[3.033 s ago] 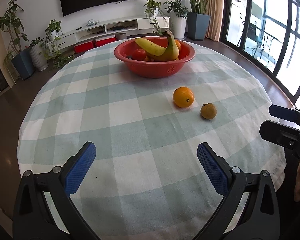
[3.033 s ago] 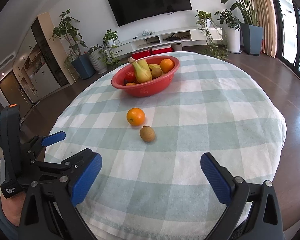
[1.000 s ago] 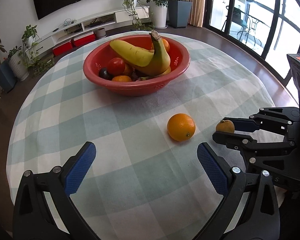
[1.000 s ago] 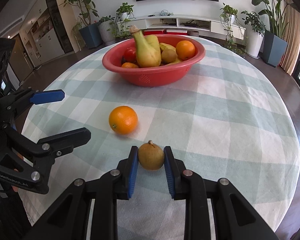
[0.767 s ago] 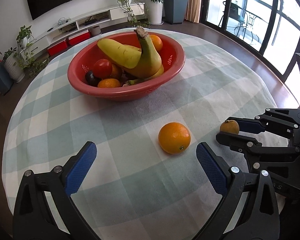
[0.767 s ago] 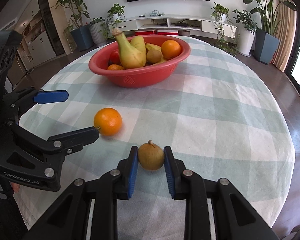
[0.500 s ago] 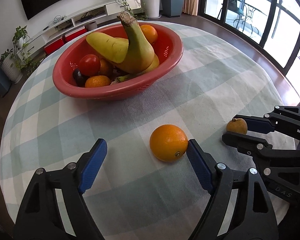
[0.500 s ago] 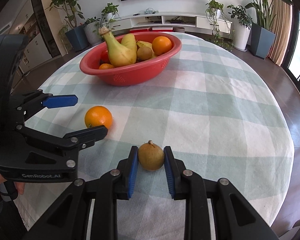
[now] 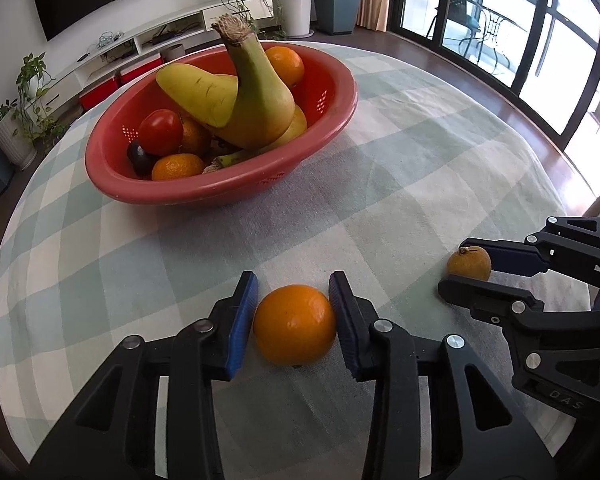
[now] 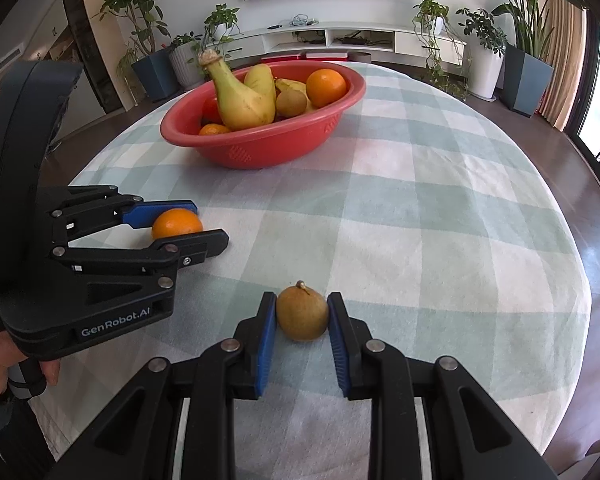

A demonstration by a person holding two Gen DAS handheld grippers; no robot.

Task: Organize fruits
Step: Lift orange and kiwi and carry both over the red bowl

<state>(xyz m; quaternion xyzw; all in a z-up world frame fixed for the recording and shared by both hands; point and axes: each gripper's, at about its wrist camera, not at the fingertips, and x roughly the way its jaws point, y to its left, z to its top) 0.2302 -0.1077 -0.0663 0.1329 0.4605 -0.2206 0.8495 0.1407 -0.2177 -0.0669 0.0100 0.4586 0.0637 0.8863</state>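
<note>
Checked tablecloth [image 9: 400,184], both grippers angled down

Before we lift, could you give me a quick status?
Left gripper closing on orange. Right gripper shut on brown pear. Path to red bowl clear.

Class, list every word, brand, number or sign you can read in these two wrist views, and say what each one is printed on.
"GenRobot.AI": on the body of the left gripper, seen in the right wrist view.
"DAS": partly visible letters, cut off, on the body of the right gripper, seen in the left wrist view.
White lettering at the left edge of the right wrist view: too cut off to read.
No other text is legible.
</note>
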